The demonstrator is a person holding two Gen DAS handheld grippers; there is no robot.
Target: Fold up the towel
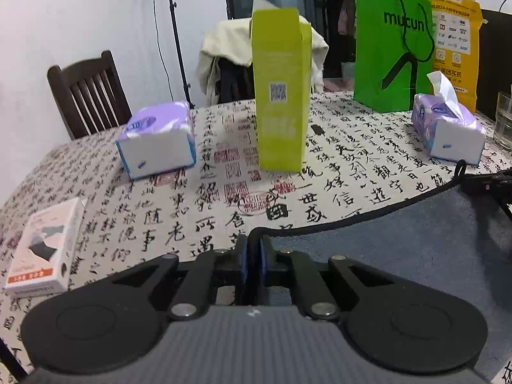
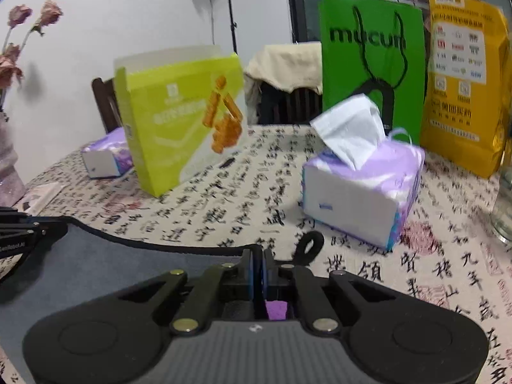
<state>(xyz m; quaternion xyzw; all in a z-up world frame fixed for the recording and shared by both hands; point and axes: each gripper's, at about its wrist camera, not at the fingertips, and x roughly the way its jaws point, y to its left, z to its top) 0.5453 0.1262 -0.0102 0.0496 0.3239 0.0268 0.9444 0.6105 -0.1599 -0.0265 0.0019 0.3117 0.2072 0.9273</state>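
While both far corners pinched, grey towel lies flat on desk, dark-trimmed edge held between units. Left hand-held gripper clenched on left corner; right hand-held gripper clenched on right corner beside hang loop, grip depth hard to judge. Risk: uneven lift skews fold; thin trim slips out; swing clips tissue pack or yellow-green box.

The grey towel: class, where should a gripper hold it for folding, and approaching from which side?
Grip the towel at its black-trimmed far edge near the corners, coming in low from the near side. It lies flat, so only that hem offers purchase; the left gripper and right gripper pinch there.
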